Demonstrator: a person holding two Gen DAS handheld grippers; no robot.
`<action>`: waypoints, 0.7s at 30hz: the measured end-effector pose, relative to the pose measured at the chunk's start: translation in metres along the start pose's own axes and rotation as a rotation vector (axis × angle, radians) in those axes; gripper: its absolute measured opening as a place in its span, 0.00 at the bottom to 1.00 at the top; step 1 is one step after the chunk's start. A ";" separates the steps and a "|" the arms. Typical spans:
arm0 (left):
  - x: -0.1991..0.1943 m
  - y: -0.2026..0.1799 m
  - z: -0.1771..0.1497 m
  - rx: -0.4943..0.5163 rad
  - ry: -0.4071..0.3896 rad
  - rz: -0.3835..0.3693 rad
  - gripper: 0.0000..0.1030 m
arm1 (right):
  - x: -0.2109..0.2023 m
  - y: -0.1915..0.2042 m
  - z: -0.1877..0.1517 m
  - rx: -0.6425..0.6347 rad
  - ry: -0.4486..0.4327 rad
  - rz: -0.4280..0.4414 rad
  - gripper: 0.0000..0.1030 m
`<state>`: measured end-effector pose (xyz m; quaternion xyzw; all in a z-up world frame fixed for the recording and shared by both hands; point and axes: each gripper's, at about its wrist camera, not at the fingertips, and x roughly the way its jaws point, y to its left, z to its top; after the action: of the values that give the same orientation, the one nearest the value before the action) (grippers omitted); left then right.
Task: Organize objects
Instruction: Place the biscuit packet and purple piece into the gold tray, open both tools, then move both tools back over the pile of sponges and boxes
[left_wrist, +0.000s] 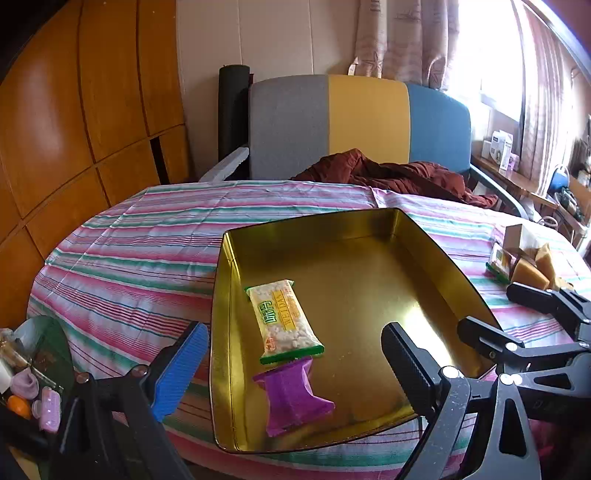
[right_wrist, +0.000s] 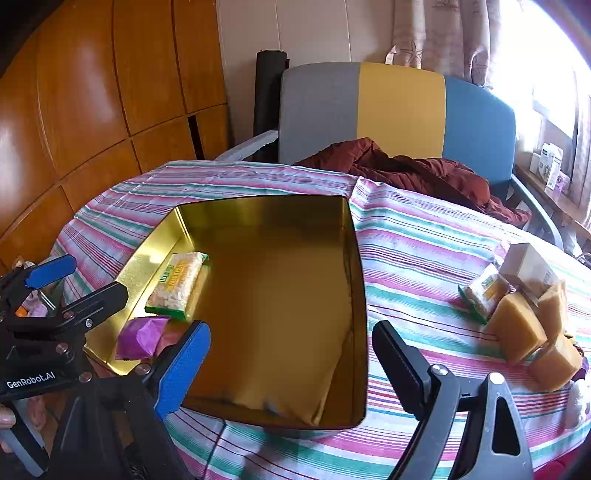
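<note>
A: What was the status of the tin (right_wrist: 354, 295)?

B: The gold tin sat at the centre of the right wrist frame on the striped tablecloth (right_wrist: 424, 236). Two items lay inside against its left wall: a green-edged snack packet (left_wrist: 284, 321) and, touching its near end, a purple packet (left_wrist: 291, 398).

A: And the grippers?

B: Both stood wide open and empty. The left gripper (left_wrist: 291, 373) hovered over the tin's near part, at the lower centre of its own frame. The right gripper (right_wrist: 291, 369) hung above the tin's near rim.

A: What remained outside?

B: At the right edge of the right wrist frame: a second snack packet (right_wrist: 480, 291), a small carton (right_wrist: 528, 266) and three tan blocks (right_wrist: 517, 328), clustered and touching, well apart from the tin.

A: Recommended procedure?

B: In my judgement, the right gripper should have served that cluster. Take an outer block first, gripping across its flat faces, so neighbours were not dragged. Lift clear of the rim, then set it in the tin's bare right half.
</note>
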<state>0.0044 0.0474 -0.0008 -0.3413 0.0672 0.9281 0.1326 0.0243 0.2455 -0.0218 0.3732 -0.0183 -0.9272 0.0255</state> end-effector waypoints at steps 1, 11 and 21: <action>0.000 -0.001 0.000 0.003 0.001 0.000 0.93 | -0.001 0.000 -0.001 -0.004 -0.002 -0.003 0.88; 0.001 -0.014 0.000 0.040 0.008 -0.005 0.93 | -0.005 -0.018 -0.004 0.020 -0.007 -0.028 0.88; 0.002 -0.029 0.005 0.081 0.001 -0.024 0.93 | -0.016 -0.061 0.003 0.096 -0.038 -0.127 0.88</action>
<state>0.0084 0.0768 0.0004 -0.3368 0.1007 0.9229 0.1572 0.0314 0.3075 -0.0115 0.3565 -0.0398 -0.9320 -0.0516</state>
